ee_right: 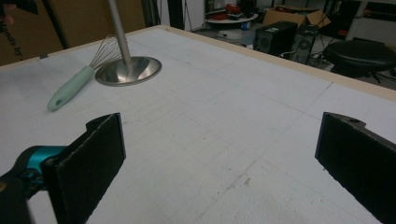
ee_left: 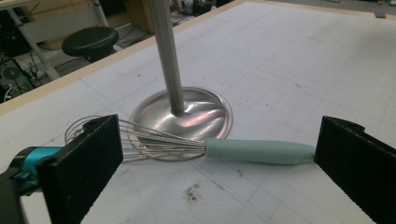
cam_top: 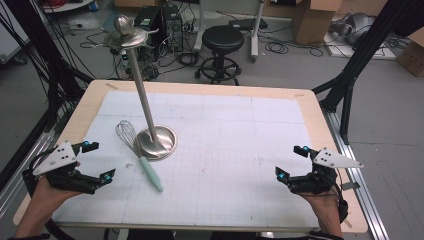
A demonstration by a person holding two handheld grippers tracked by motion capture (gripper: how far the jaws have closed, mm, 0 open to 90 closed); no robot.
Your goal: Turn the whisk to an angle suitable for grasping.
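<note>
Two grippers: both low on the near side of the table (cam_top: 320, 107), well apart from each other.
Left gripper (cam_top: 99, 161): at about 8 o'clock on the white mat (cam_top: 225, 150) in the high view, jaws spread wide, nothing between the pads; held in a hand (cam_top: 42, 197) coming up from 6 o'clock.
Right gripper (cam_top: 291, 162): at about 4 o'clock on the mat in the high view, jaws likewise wide apart, bare mat between them in the right gripper view.
Whisk (cam_top: 140, 155): flat on the mat, just right of the left gripper in the high view; mint-green handle (ee_left: 259, 151) pointing toward 5 o'clock there, wire head (ee_left: 140, 140) toward 11 o'clock.
Whisk against stand: wires resting against or over the rim of the round steel base (cam_top: 157, 142); touching or merely overlapping, cannot tell.
Whisk in the left gripper view: lying crosswise beyond the open jaws, handle end near the right-hand jaw, wires behind the left-hand one, not gripped.
Stand: slim steel pole (cam_top: 142, 97) rising from the base, leaning toward 11 o'clock in the high view, capped with a knobbed disc (cam_top: 126, 35).
Background: black stool (cam_top: 222, 42) on the floor at 12 o'clock beyond the table.
</note>
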